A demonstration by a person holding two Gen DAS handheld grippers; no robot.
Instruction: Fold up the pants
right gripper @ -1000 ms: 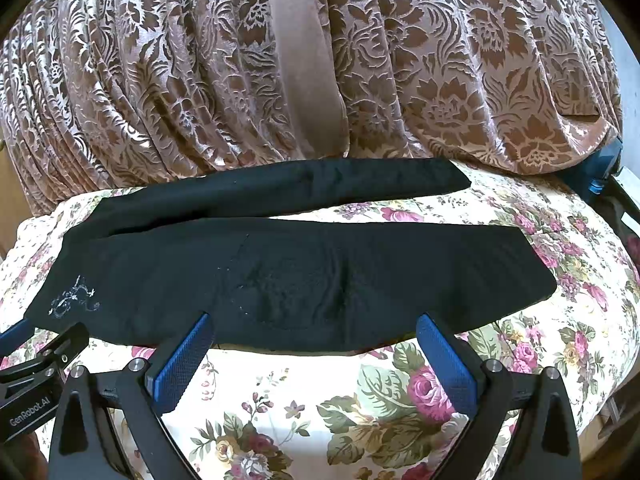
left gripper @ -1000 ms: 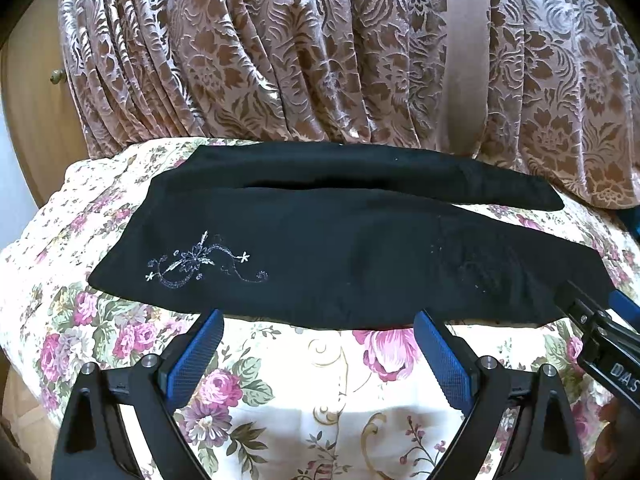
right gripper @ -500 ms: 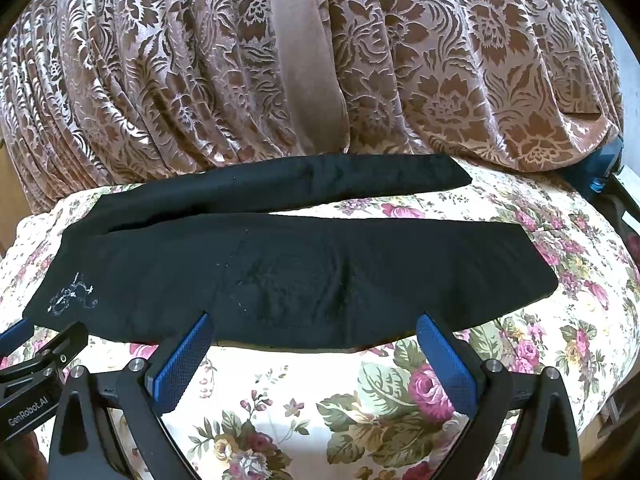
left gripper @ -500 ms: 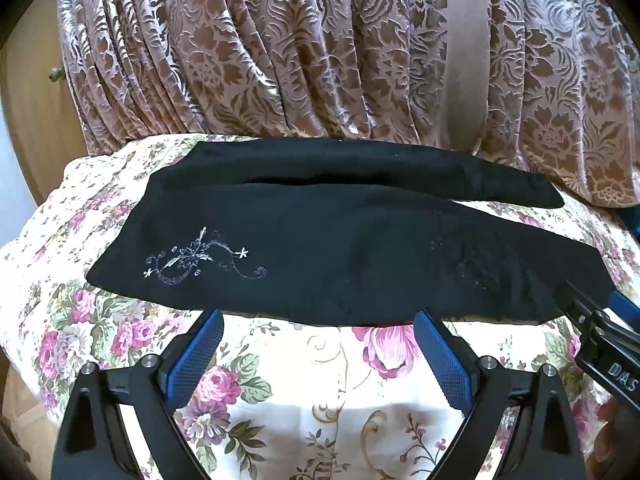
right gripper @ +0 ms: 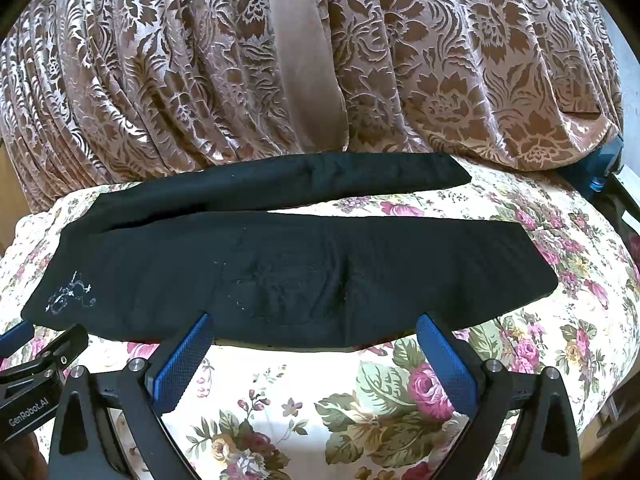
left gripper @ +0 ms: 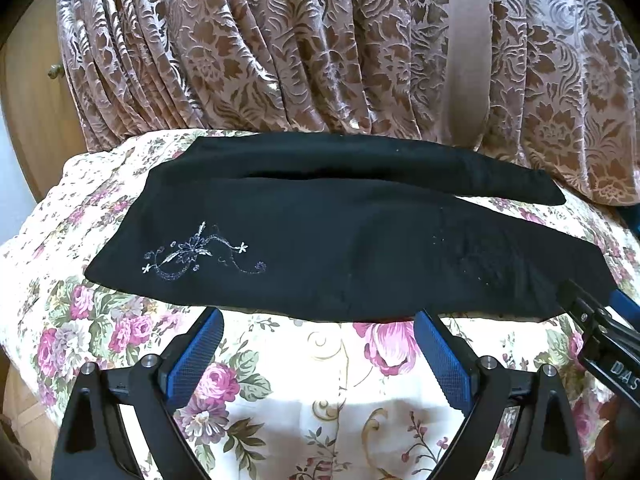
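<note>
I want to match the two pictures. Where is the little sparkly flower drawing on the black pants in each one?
Left wrist view: the embroidered flower sits left of centre on the black pants, above the left gripper.
Right wrist view: it is small at the far left edge of the pants.
Shared landmark: the plain beige stripe in the brown curtain behind the pants.

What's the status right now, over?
Left gripper and right gripper open, empty, near the front edge. Black pants flat on floral bedspread, legs apart, unfolded. Nothing in the way.
</note>
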